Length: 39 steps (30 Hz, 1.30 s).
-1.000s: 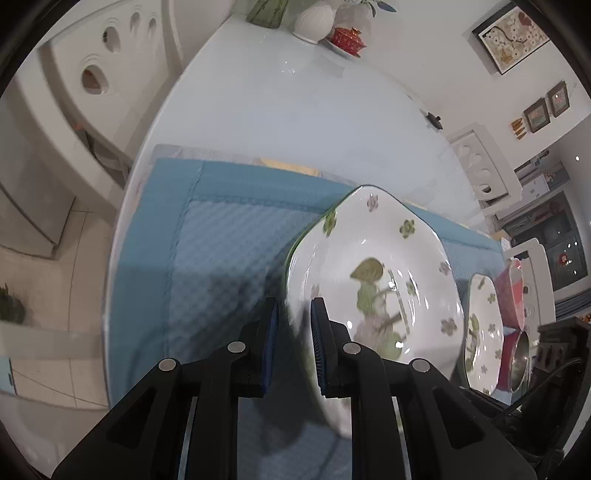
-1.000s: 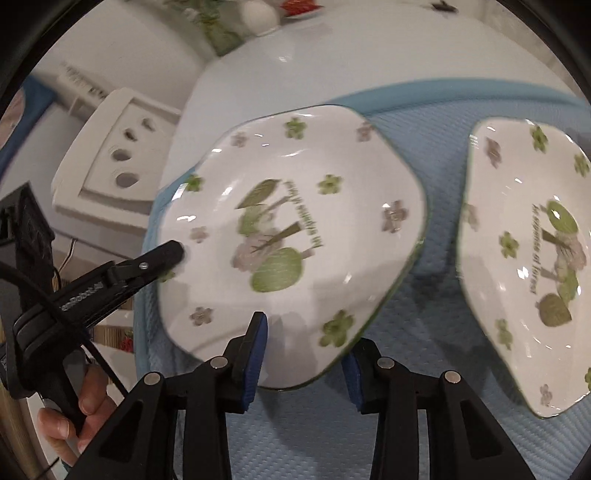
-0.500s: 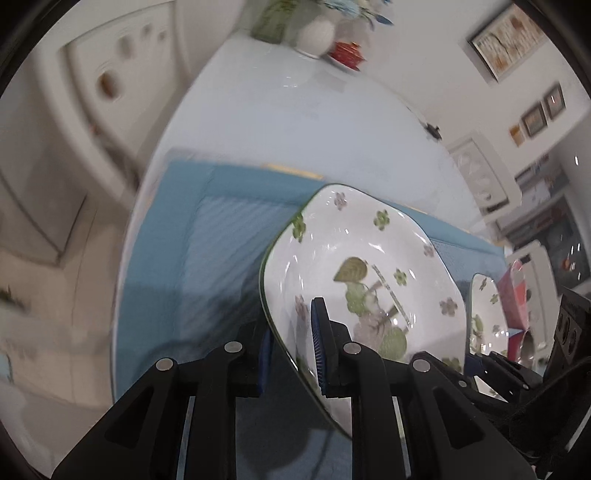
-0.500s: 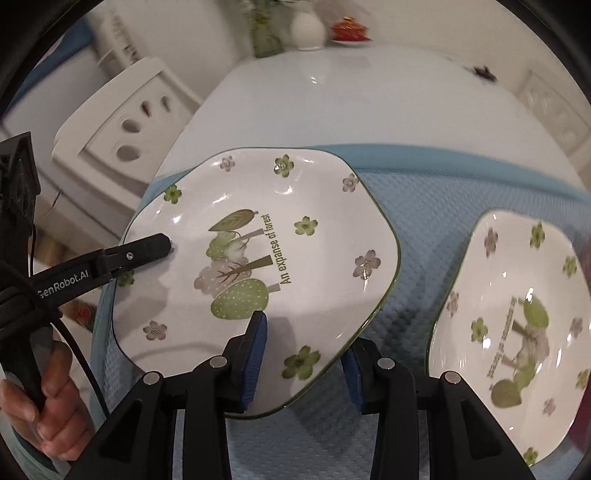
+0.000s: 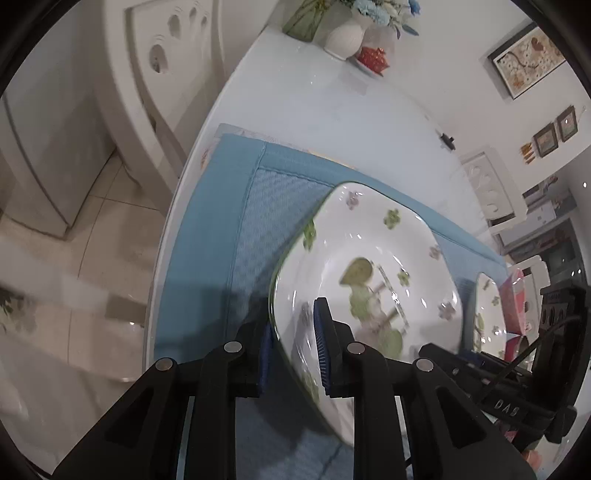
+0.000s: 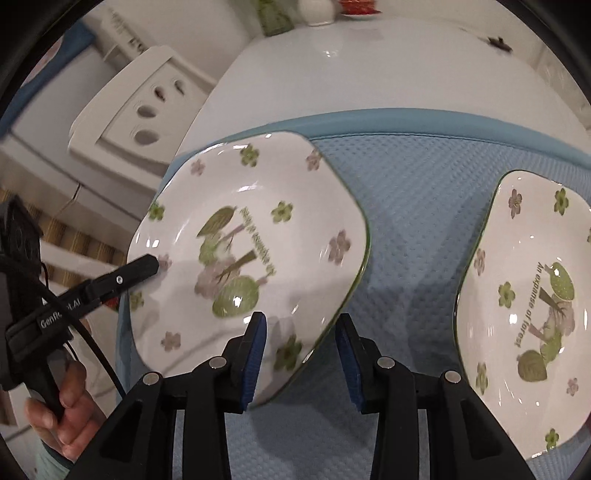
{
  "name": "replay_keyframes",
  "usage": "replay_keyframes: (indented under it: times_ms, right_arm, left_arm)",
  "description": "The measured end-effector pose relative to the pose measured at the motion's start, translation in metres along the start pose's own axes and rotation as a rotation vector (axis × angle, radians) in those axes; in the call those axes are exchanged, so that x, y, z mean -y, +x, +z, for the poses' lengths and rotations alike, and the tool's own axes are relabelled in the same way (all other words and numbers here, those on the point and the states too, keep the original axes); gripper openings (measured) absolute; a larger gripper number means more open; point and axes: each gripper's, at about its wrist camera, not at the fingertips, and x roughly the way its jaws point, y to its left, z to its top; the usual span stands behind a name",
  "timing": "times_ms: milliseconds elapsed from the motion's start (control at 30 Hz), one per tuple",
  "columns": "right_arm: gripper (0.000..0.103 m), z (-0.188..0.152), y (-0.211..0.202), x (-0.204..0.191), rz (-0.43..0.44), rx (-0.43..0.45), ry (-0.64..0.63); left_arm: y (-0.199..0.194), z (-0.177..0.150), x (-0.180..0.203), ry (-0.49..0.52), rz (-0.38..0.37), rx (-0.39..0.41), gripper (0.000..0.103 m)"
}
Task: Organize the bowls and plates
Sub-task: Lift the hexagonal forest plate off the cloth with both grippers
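Observation:
A white square plate with green flowers (image 5: pixel 373 266) is tilted up off the blue mat (image 5: pixel 258 221). My left gripper (image 5: pixel 291 332) is shut on its near left rim. In the right wrist view the same plate (image 6: pixel 251 236) is lifted, with the left gripper's finger (image 6: pixel 144 266) on its left edge. My right gripper (image 6: pixel 299 354) is open, its jaws on either side of the plate's near corner without clamping it. A second matching plate (image 6: pixel 528 302) lies flat on the mat at the right; it also shows in the left wrist view (image 5: pixel 487 314).
The mat (image 6: pixel 406 206) lies on a white glass table (image 5: pixel 332 96). A white vase (image 5: pixel 347 33) and a red lidded cup (image 5: pixel 373 59) stand at the far end. White chairs (image 6: pixel 136 110) stand beside the table. A red item (image 5: pixel 513 299) sits past the second plate.
The left gripper has lifted the plate's left side higher, so it tilts more steeply. The right gripper stays open around the near corner.

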Motion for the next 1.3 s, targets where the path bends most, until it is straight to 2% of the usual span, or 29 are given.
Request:
replay_keyframes:
  times_ms: [67, 133, 233, 300, 400, 500, 667, 800, 1033, 1167, 1300]
  right_arm:
    - [0.037, 0.006, 0.006, 0.001, 0.008, 0.018, 0.016]
    - [0.038, 0.010, 0.008, -0.003, 0.000, 0.036, 0.000]
    - [0.038, 0.010, 0.008, -0.017, -0.046, 0.061, -0.079]
    - [0.038, 0.007, 0.005, -0.021, -0.046, 0.081, -0.116]
    - [0.038, 0.004, -0.005, -0.028, -0.052, 0.115, -0.165]
    - [0.038, 0.000, -0.018, -0.027, -0.053, 0.132, -0.191]
    - [0.038, -0.011, -0.037, -0.036, -0.043, 0.170, -0.244]
    - [0.038, -0.030, -0.072, -0.043, -0.013, 0.227, -0.259]
    - [0.038, -0.074, -0.135, -0.053, -0.004, 0.324, -0.292]
    - [0.038, -0.116, -0.173, -0.051, 0.007, 0.351, -0.294]
    - [0.038, -0.167, -0.204, -0.045, -0.007, 0.352, -0.285]
  left_arm:
    - [0.008, 0.003, -0.003, -0.002, -0.019, -0.019, 0.018]
    - [0.008, 0.004, 0.001, 0.033, -0.005, -0.008, 0.018]
    - [-0.002, -0.001, 0.008, 0.095, 0.013, 0.015, 0.018]
    - [-0.009, -0.004, 0.009, 0.097, -0.011, 0.027, 0.018]
    - [-0.021, -0.010, 0.015, 0.102, -0.030, 0.051, 0.018]
    - [-0.033, -0.015, 0.024, 0.131, -0.004, 0.076, 0.019]
    - [-0.059, -0.021, 0.029, 0.129, -0.005, 0.128, 0.019]
    - [-0.094, -0.031, 0.043, 0.142, -0.022, 0.187, 0.019]
    - [-0.151, -0.070, 0.072, 0.176, -0.043, 0.269, 0.019]
    - [-0.181, -0.106, 0.090, 0.194, -0.066, 0.292, 0.019]
    - [-0.198, -0.148, 0.105, 0.210, -0.081, 0.283, 0.019]
